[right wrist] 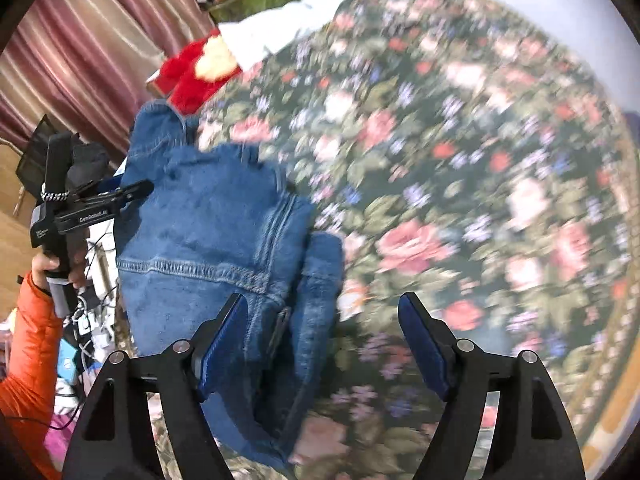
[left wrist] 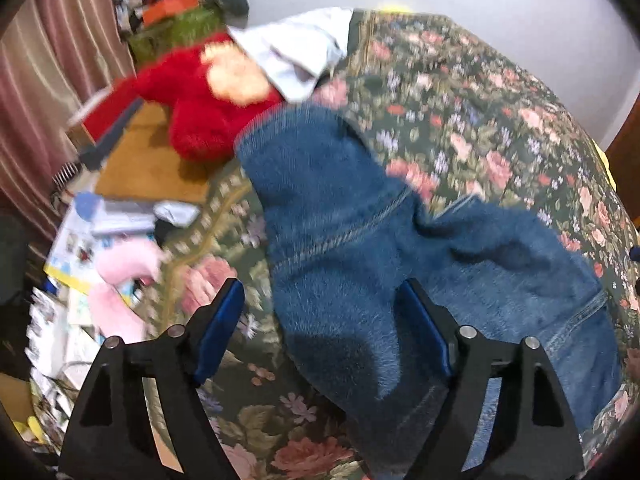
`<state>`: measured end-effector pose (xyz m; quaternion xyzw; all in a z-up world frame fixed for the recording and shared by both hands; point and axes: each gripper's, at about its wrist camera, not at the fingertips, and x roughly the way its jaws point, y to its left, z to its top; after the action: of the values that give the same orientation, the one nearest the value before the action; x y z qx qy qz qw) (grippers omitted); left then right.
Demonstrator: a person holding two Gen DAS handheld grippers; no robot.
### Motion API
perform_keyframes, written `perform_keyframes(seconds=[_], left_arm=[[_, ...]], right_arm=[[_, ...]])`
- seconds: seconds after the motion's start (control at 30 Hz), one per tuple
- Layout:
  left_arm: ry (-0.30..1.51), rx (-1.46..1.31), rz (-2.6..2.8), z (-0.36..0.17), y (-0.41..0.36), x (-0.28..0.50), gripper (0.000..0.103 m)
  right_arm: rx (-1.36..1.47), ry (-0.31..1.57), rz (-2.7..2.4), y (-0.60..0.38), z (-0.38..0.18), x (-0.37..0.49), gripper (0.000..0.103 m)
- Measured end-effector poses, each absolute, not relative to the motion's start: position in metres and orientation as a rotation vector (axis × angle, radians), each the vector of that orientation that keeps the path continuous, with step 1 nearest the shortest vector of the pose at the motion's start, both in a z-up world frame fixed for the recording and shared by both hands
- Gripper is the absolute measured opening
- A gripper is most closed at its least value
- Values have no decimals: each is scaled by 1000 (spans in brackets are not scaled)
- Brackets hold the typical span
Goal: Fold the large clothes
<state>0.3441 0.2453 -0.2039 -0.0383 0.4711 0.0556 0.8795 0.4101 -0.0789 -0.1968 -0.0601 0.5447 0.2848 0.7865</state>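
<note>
Blue jeans lie crumpled on a floral bedspread. My left gripper is open and hovers above the near part of the jeans, holding nothing. In the right wrist view the jeans lie folded over at the left of the bedspread. My right gripper is open and empty above the jeans' right edge. The left gripper shows there too, held by a hand in an orange sleeve at the jeans' left edge.
A red plush toy and a white cloth lie at the far edge of the bed. Pink curtains hang at the left. Clutter, papers and pink items lie on the floor beside the bed.
</note>
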Motion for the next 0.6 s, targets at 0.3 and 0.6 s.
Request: perform_keyframes(seconds=[0.3, 0.6], left_arm=[[957, 23, 70, -189, 196, 377, 85], [965, 143, 242, -216, 180, 406, 85]], right_arm=[[-94, 1076, 648, -37, -189, 420, 78], [-109, 1246, 637, -32, -255, 411, 78]])
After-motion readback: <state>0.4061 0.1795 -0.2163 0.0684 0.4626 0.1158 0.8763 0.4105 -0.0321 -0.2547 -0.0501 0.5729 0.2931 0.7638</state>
